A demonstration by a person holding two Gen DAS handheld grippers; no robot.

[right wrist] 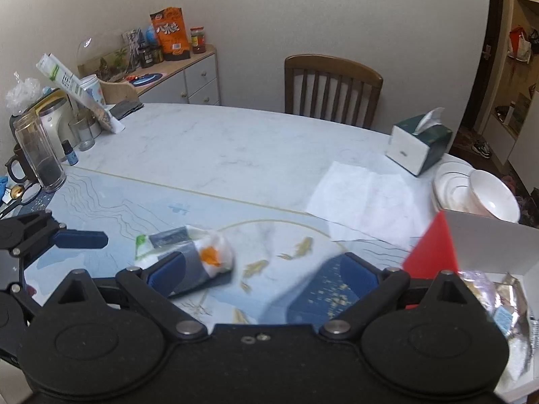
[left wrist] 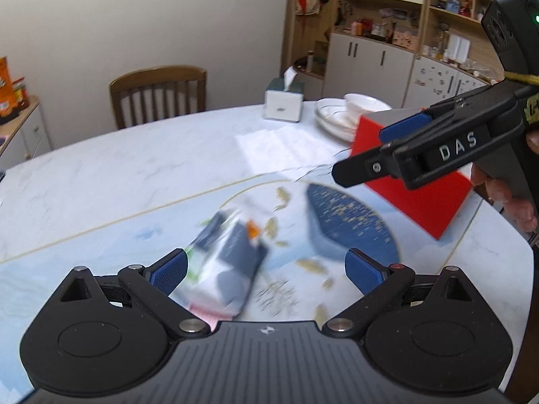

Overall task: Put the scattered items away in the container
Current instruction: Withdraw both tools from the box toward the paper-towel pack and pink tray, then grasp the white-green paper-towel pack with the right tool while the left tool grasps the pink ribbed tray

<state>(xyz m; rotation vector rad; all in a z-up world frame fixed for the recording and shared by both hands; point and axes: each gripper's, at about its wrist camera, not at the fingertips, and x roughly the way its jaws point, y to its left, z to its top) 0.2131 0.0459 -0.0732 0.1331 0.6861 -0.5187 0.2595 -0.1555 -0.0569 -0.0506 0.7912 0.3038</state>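
Note:
A white and grey snack packet (left wrist: 225, 262) with an orange spot lies on the blue table mat, blurred, between the open fingers of my left gripper (left wrist: 266, 269). It also shows in the right wrist view (right wrist: 192, 256). A dark blue speckled packet (left wrist: 350, 222) lies to its right, beside the red box (left wrist: 414, 181). In the right wrist view my right gripper (right wrist: 266, 272) is open, with the blue packet (right wrist: 323, 289) by its right finger. The red box (right wrist: 434, 249) is white inside and holds several wrapped packets (right wrist: 505, 303). The right gripper (left wrist: 367, 155) hovers above the box in the left wrist view.
A tissue box (right wrist: 417, 144), stacked white plates and a bowl (right wrist: 481, 195) and a sheet of white paper (right wrist: 363, 198) sit at the table's right. A glass jar (right wrist: 37, 155), cups and a small bottle stand at the left edge. A wooden chair (right wrist: 333, 87) stands behind.

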